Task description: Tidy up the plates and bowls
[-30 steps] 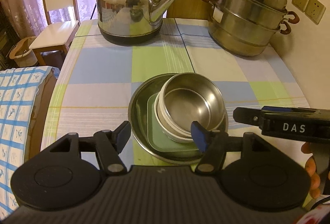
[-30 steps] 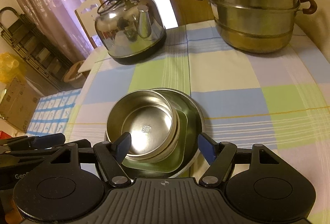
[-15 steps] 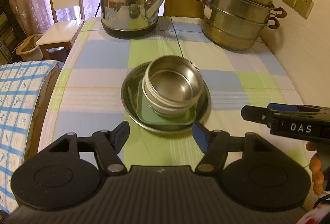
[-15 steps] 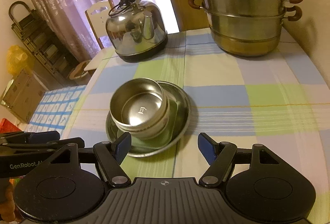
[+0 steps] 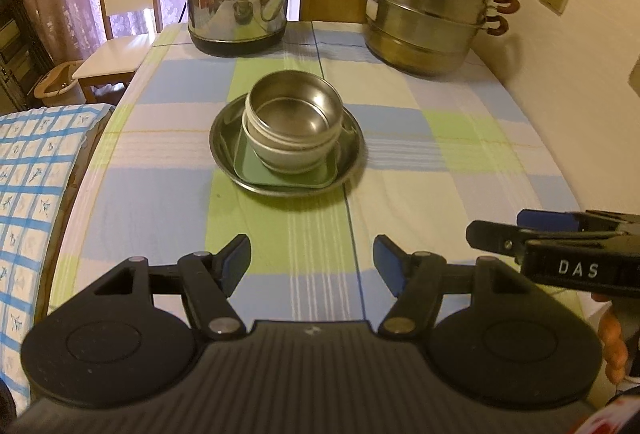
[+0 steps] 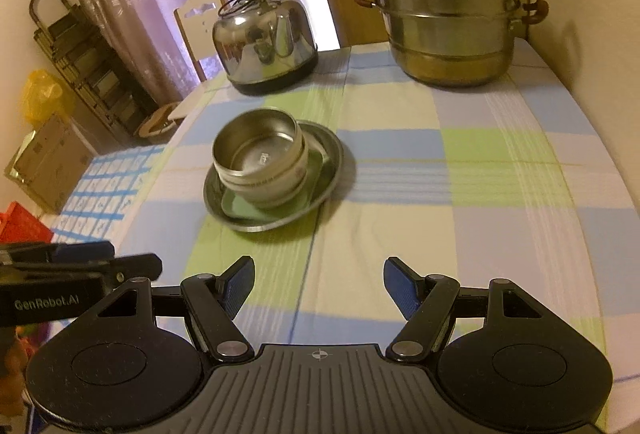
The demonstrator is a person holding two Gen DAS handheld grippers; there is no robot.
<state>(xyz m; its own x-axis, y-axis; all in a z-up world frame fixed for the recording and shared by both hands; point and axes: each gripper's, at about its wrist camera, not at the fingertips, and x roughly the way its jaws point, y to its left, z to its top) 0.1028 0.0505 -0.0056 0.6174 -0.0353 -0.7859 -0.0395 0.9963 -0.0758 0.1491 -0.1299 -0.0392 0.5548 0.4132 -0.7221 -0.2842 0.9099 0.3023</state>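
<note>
While both claws stand apart with nothing between them, the left gripper [image 5: 312,260] and right gripper [image 6: 319,284] hang over the checked tablecloth [image 5: 440,170]; farther off, two nested steel bowls [image 5: 294,114] sit on a green square plate [image 5: 256,170] inside a round steel plate [image 5: 354,150], kettle [image 5: 240,14] and steamer pot [image 5: 428,18] behind

The left gripper [image 5: 311,261] is black with a ribbed top, 2 round bumps, silver screws and blue pads [image 5: 236,261]. The right gripper [image 6: 318,285] looks the same. White letters on their sides say "DAS" and "GenRobot.AI".
</note>
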